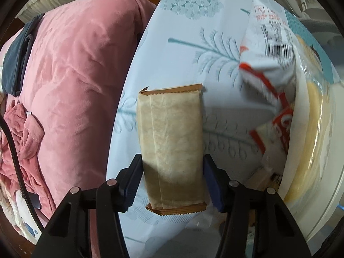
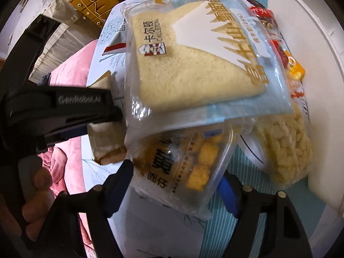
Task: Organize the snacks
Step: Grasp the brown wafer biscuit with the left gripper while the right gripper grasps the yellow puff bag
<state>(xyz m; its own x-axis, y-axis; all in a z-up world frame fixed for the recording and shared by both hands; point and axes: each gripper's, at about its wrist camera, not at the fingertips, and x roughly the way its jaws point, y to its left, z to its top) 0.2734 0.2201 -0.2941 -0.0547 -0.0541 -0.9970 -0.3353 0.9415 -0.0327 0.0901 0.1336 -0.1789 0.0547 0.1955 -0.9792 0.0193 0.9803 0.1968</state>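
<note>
A: The left gripper [image 1: 172, 178] clamps the tan wafer pack [image 1: 171, 142] by its long sides, above the tablecloth [image 1: 193, 32]; it looks light and crushable

B: The right gripper [image 2: 178, 185] pinches the yellow pastry bag [image 2: 182, 165], soft and slippery, beside the white bin [image 2: 311, 43]

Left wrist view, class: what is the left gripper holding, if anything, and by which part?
The left gripper holds a tan snack packet, with its jaws closed on the packet's two long sides near the lower end, above the table.

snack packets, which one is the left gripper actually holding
The tan paper-look packet with brown crimped ends, clamped between the left gripper fingers. The white-and-red bag lies apart to its right, ungripped.
</note>
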